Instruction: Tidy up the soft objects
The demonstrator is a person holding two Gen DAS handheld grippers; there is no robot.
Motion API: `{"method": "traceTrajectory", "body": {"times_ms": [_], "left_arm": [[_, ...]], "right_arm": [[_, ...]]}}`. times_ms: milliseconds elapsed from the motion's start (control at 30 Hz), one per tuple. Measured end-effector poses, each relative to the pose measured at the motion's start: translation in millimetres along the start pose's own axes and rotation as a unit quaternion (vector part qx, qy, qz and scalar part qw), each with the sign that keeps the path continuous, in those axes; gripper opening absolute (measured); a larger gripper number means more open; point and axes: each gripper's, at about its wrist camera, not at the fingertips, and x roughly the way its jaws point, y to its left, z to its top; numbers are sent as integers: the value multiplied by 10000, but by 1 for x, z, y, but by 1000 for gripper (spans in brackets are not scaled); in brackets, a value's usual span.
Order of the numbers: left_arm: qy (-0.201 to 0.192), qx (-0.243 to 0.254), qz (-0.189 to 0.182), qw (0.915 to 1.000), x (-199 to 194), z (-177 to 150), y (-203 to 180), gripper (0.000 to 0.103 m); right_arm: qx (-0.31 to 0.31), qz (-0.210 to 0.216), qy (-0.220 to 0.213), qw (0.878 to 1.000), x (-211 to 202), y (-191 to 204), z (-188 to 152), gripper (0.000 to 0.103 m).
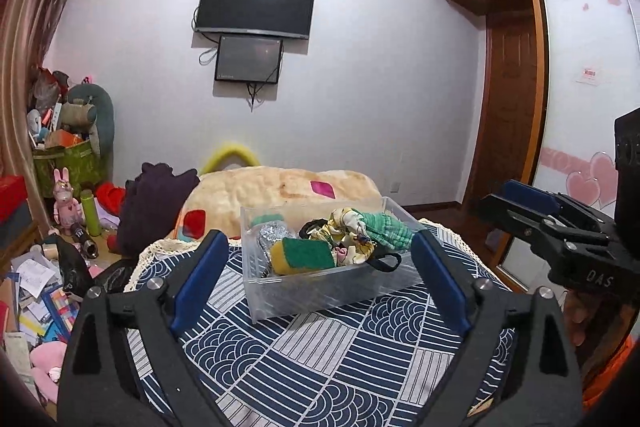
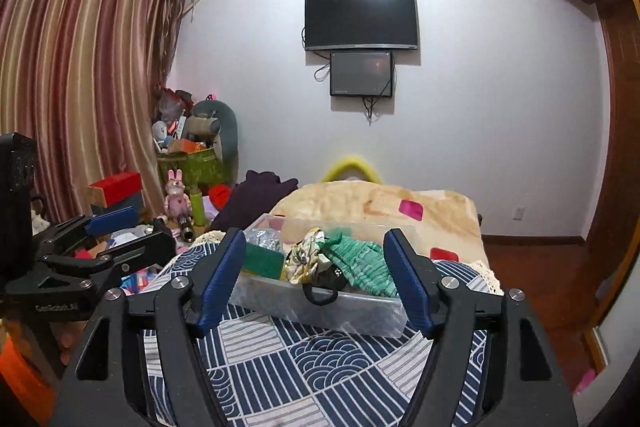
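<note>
A clear plastic bin (image 1: 328,291) stands on a table with a blue patterned cloth (image 1: 320,359). It holds a yellow-green sponge (image 1: 304,255), a silver scourer (image 1: 272,233), a floral cloth (image 1: 352,235), a green knit cloth (image 1: 390,229) and a black strap (image 1: 386,261). My left gripper (image 1: 320,275) is open and empty, its fingers either side of the bin's near face. My right gripper (image 2: 316,279) is open and empty in front of the bin (image 2: 320,311), and also shows at the right of the left wrist view (image 1: 532,207).
A bed with a beige blanket (image 1: 280,187) lies behind the table. Toys, boxes and papers (image 1: 48,267) clutter the floor at left. A wardrobe (image 1: 520,67) stands at right. A TV (image 1: 254,5) hangs on the far wall.
</note>
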Motion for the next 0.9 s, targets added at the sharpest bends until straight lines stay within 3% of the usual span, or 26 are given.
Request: {"method": "traceTrajectory", "body": {"times_ms": [67, 267, 900], "left_arm": [[-57, 19, 12, 10000, -3, -1, -2, 97], [-88, 11, -65, 9999, -6, -6, -4, 99], [-141, 115, -85, 9998, -8, -13, -12, 101]], "right_arm": [[24, -6, -52, 10000, -3, 0, -2, 80], [135, -3, -104, 9999, -6, -3, -9, 83], [258, 15, -49, 9997, -7, -4, -18, 83]]}}
